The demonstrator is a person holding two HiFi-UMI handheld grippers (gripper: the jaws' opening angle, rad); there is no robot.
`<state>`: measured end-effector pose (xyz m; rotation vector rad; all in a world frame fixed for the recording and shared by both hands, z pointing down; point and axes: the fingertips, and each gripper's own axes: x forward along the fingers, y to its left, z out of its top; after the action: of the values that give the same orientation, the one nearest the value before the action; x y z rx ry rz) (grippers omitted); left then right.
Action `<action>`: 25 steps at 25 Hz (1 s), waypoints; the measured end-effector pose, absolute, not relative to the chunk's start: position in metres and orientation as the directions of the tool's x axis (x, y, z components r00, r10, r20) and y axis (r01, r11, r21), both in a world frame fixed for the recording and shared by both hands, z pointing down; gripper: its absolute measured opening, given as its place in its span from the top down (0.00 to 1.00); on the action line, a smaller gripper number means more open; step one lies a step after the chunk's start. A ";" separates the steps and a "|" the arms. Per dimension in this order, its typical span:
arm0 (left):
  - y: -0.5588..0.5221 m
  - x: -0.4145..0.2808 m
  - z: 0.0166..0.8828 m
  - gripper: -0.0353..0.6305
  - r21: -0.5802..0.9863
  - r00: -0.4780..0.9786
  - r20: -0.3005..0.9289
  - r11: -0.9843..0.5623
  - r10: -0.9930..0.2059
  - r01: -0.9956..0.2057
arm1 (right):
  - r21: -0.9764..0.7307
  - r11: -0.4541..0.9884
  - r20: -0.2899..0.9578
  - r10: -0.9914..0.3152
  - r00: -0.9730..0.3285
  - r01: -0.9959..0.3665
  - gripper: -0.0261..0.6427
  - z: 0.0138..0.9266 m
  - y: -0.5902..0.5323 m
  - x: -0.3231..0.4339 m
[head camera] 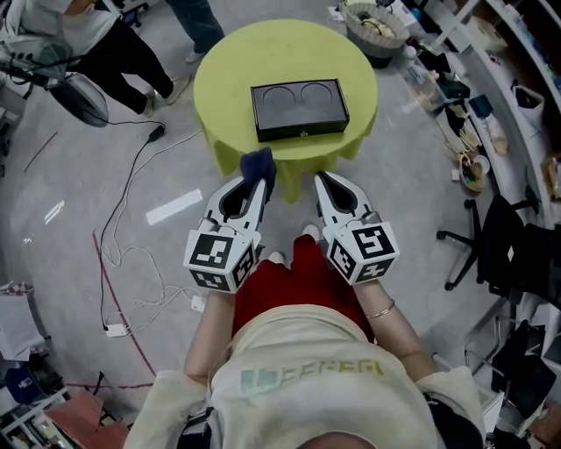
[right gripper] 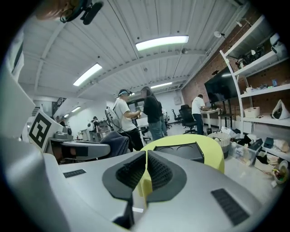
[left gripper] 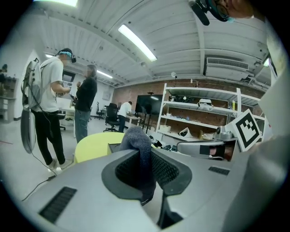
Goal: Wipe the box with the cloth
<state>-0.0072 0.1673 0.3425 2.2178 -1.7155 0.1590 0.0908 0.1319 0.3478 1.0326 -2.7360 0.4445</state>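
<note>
A black box point(head camera: 300, 109) with two round recesses in its top lies on the round yellow-green table point(head camera: 228, 70). My left gripper point(head camera: 259, 181) hovers just short of the table's near edge, shut on a dark blue cloth point(head camera: 257, 163) that bunches up past its tips. In the left gripper view the cloth point(left gripper: 138, 141) is pinched between the ribbed pads. My right gripper point(head camera: 322, 180) floats beside it, also short of the table, shut with nothing in it. In the right gripper view the box point(right gripper: 180, 151) lies ahead, beyond the closed jaws, with the cloth point(right gripper: 115, 142) to the left.
Two people point(head camera: 131, 35) stand on the floor left of the table. Cables point(head camera: 131, 184) trail over the floor at left. A wicker basket point(head camera: 375, 26) sits behind the table. Shelving with clutter point(head camera: 473, 114) and an office chair point(head camera: 491, 237) line the right side.
</note>
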 end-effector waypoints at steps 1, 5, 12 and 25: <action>0.174 -0.011 0.340 0.85 0.186 0.262 0.277 -0.216 -0.924 -0.958 | -0.211 0.714 0.261 -0.617 -0.742 -0.668 0.90 0.344 0.138 0.089; 0.202 -0.027 0.331 0.85 0.182 0.246 0.237 -0.206 -0.940 -0.962 | -0.206 0.719 0.223 -0.626 -0.747 -0.664 0.90 0.332 0.164 0.080; 0.241 -0.043 0.316 0.85 0.183 0.220 0.179 -0.187 -0.959 -0.965 | -0.163 0.745 0.161 -0.627 -0.762 -0.647 0.90 0.309 0.202 0.072; 0.269 -0.049 0.276 0.85 0.152 0.191 0.074 -0.178 -0.979 -0.972 | -0.115 0.752 0.062 -0.646 -0.760 -0.649 0.91 0.266 0.224 0.076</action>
<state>-0.0494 0.2690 0.2755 2.2913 -1.8991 -0.0601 0.0758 0.2238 0.2656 1.0806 -2.9233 0.2017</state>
